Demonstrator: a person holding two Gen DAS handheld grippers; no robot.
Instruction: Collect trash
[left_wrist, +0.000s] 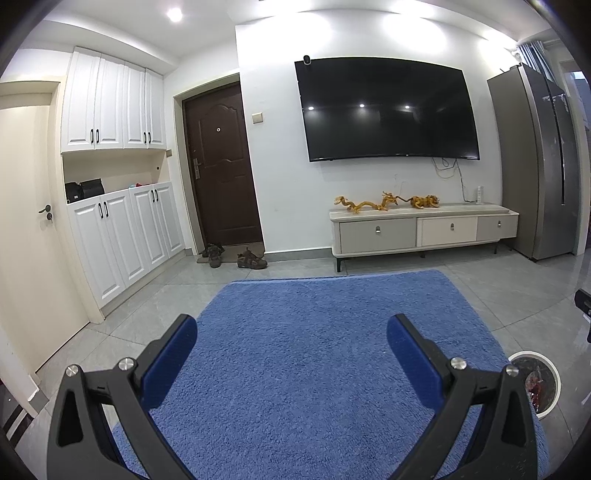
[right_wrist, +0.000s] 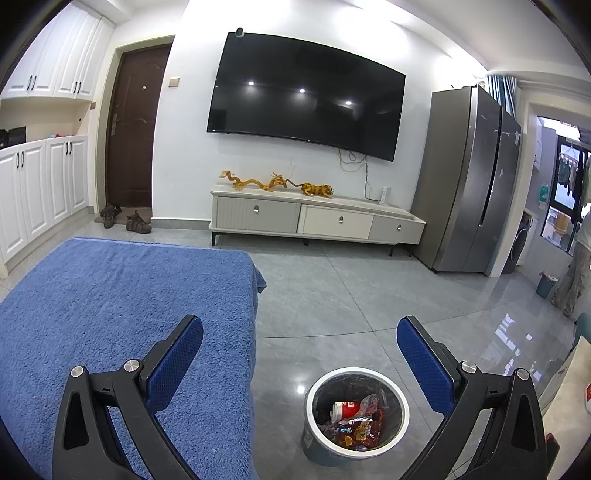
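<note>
A: Left tool (left_wrist: 291, 332)?
B: Fingers spread, empty, above the blue-covered surface (left_wrist: 314, 350).
A: Right tool (right_wrist: 300, 334)?
B: Spread, empty; trash bin (right_wrist: 357, 419) on the floor directly beneath it, wrappers (right_wrist: 354, 424) inside, just right of the surface.

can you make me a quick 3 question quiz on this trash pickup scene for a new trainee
1. True or false: the left gripper is clamped on a wrapper.
2. Where does the trash bin stand? A) on the blue cloth B) on the grey floor beside the cloth C) on the TV cabinet
3. Fill in: the right gripper is ____ and holds nothing.

Key: 1 false, it is open and empty over the blue cloth. 2 B. 3 open.
</note>
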